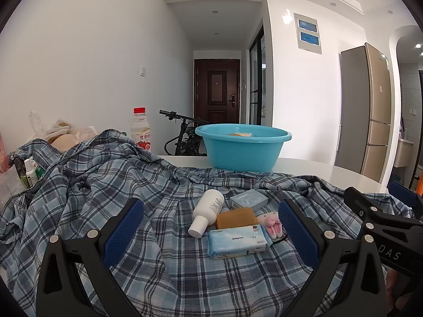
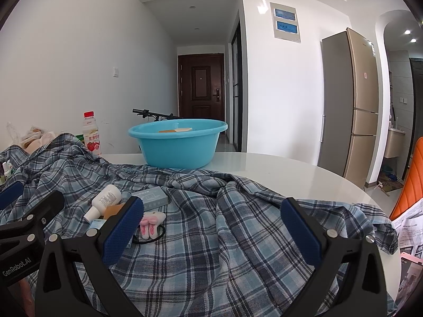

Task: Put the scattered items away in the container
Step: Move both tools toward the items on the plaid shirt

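Observation:
A blue plaid shirt (image 1: 111,185) lies spread over the white table (image 1: 330,169). On it sit a white bottle (image 1: 207,212) lying on its side, a small blue box (image 1: 248,199), a brown bar (image 1: 235,218), a light-blue wipes pack (image 1: 236,241) and a pink bunny hair tie (image 1: 272,224). A blue basin (image 1: 243,146) stands behind them with flat items inside. My left gripper (image 1: 211,227) is open, with the pile between and ahead of its fingers, untouched. My right gripper (image 2: 211,224) is open over bare shirt cloth (image 2: 224,224); the bunny hair tie (image 2: 152,223) and bottle (image 2: 105,200) lie to its left.
A red-capped drink bottle (image 1: 141,129), plastic bags (image 1: 60,132) and small tubes (image 1: 30,170) crowd the far left. Papers (image 2: 408,227) and an orange chair (image 2: 411,179) lie at the right edge. A bicycle (image 1: 182,132) and fridge (image 1: 367,111) stand beyond the table.

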A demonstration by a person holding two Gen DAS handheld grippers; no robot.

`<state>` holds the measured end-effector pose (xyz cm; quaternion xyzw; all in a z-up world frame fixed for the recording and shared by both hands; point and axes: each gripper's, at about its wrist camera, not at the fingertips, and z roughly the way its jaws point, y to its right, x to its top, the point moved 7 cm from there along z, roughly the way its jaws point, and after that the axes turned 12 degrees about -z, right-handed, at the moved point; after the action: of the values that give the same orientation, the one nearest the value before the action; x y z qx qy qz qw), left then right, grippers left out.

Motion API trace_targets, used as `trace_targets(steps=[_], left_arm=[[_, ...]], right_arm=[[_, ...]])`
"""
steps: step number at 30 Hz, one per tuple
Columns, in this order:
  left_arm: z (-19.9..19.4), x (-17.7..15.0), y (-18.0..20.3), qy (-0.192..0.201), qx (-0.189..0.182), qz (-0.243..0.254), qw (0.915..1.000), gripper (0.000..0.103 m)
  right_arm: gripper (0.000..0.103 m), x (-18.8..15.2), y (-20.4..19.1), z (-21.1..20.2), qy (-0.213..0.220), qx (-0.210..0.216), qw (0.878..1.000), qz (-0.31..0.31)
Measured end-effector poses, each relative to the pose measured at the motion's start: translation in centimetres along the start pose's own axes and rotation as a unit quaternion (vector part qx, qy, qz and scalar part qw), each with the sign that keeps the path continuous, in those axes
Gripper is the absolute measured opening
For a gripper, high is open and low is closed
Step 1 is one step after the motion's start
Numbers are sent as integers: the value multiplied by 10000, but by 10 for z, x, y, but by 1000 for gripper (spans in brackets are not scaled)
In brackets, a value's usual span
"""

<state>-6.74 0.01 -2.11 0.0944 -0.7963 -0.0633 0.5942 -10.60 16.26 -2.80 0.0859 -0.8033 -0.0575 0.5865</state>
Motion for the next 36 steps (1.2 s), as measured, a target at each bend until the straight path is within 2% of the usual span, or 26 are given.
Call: trace_targets(steps=[27,31,34,36], left_arm=[[0,2,-4,19,127,-13,9999,103],[1,2,-6,18,240,-18,9997,103],[0,2,-7,45,314,-26,9995,103],[-1,2,-7,53,236,-42,9997,103]], right_arm=[[103,1,-6,1,-21,-18,10000,-43],[103,-1,-4,2,-44,125,9999,34],[103,-1,-5,0,-18,442,9990,79],[103,-5,-6,4,-203,436,9988,11]])
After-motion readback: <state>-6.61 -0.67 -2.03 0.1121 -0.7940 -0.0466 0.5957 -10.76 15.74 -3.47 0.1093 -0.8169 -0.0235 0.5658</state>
